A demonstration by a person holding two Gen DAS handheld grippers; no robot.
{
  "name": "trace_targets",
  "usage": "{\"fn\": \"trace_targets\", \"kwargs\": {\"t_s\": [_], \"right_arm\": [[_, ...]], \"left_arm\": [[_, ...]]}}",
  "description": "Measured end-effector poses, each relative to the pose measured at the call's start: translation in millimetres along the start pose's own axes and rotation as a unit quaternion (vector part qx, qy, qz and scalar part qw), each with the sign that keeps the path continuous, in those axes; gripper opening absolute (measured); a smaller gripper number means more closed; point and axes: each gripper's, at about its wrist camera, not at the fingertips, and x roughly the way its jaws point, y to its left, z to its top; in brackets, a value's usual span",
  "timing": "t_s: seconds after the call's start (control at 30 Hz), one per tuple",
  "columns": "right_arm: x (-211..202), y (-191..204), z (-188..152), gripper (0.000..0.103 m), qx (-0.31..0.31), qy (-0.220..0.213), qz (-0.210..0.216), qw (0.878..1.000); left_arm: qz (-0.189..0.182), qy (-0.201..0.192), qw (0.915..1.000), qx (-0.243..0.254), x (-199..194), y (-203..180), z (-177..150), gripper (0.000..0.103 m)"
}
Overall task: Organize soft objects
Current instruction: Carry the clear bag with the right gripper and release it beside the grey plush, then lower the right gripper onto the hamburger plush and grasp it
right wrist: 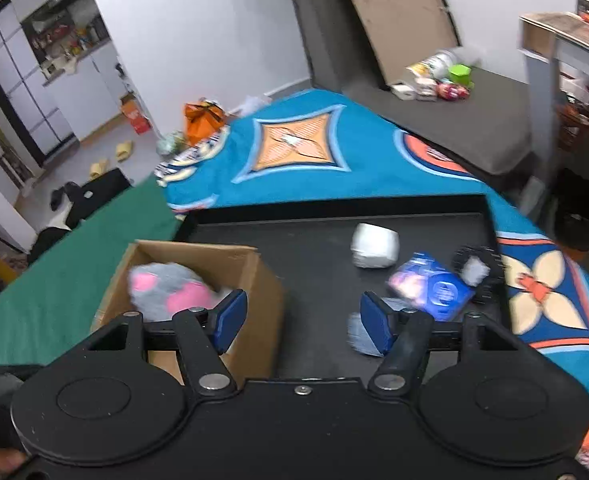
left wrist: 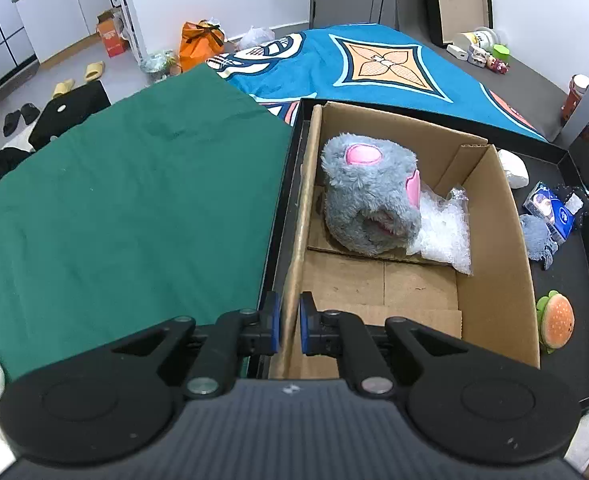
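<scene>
the left claw [left wrist: 289, 326] pinched the cardboard box [left wrist: 490, 240] wall, the grey plush [left wrist: 368, 196] inside, while the right claw [right wrist: 301, 322], open and empty, hung nearer the blue cloth [right wrist: 360, 336] just right on the black tray [right wrist: 314, 248].

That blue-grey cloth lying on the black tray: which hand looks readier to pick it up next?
Probably the right. The right gripper is open and empty just above the blue-grey cloth, while the left gripper is shut on the cardboard box wall.
</scene>
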Motion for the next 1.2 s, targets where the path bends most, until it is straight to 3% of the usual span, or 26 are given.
{"fn": "trace_targets", "kwargs": {"t_s": [0.43,0.6,0.7,0.8,1.13,1.2], "right_arm": [[22,-43,-47,0.065,0.032,0.065,-0.002,0.997],[30,-49,-55,0.08,0.049,0.077,0.003,0.996],[30,-45,-58,0.086,0.038,0.074,0.01,0.996],[35,-44,-64,0.092,0.027,0.075,0.003,0.997],[63,-42,-82,0.092,-0.008,0.119,0.005,0.993],[65,-40,-85,0.087,-0.019,0.122,0.012,0.992]], "left_arm": [[0.049,-0.004,0.9986,0.019,-6,-13,1,0.016],[0.062,-0.02,0.9972,0.035,-14,-21,1,0.056],[0.076,-0.017,0.9957,0.049,-12,-27,2,0.068],[0.088,-0.008,0.9943,0.059,-8,-32,3,0.069],[0.11,0.008,0.9917,0.067,-4,-41,5,0.069],[0.114,0.01,0.9912,0.067,-3,-42,6,0.069]]}}
